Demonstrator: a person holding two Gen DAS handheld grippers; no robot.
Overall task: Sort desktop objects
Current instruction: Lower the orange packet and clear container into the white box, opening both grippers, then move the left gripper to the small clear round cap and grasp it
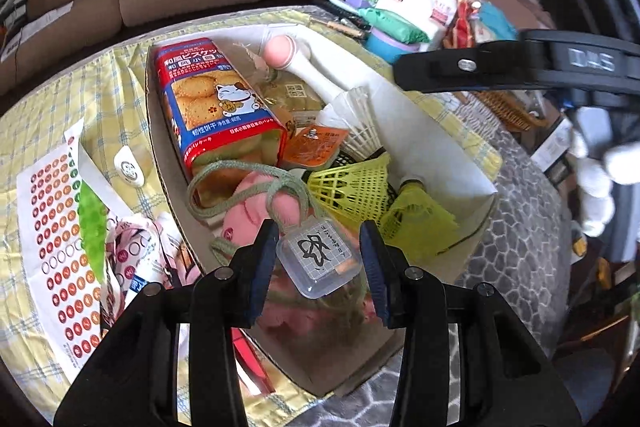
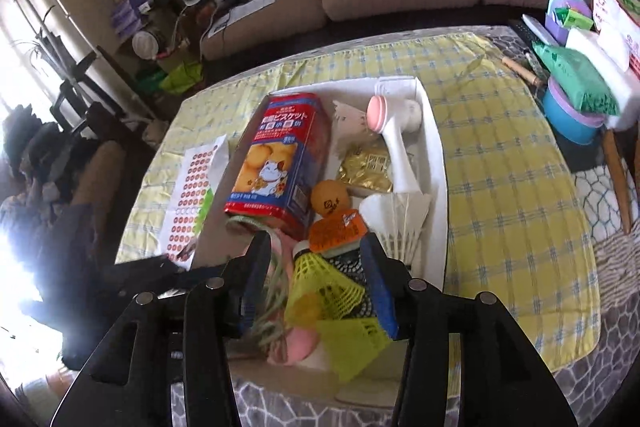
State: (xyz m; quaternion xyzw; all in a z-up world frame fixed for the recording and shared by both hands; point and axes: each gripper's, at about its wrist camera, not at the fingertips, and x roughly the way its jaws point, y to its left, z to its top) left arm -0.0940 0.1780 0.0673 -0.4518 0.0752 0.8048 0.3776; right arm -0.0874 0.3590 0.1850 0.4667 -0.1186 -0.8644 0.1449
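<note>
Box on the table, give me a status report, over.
Left gripper open around small clear case, not clamped. Right gripper open over yellow shuttlecock. Cardboard box crowded: biscuit pack, green cord looped by the case.

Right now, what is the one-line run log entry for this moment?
stage: filling box | left gripper: open around small clear case | right gripper: open over yellow shuttlecock | biscuit box: in box
</note>
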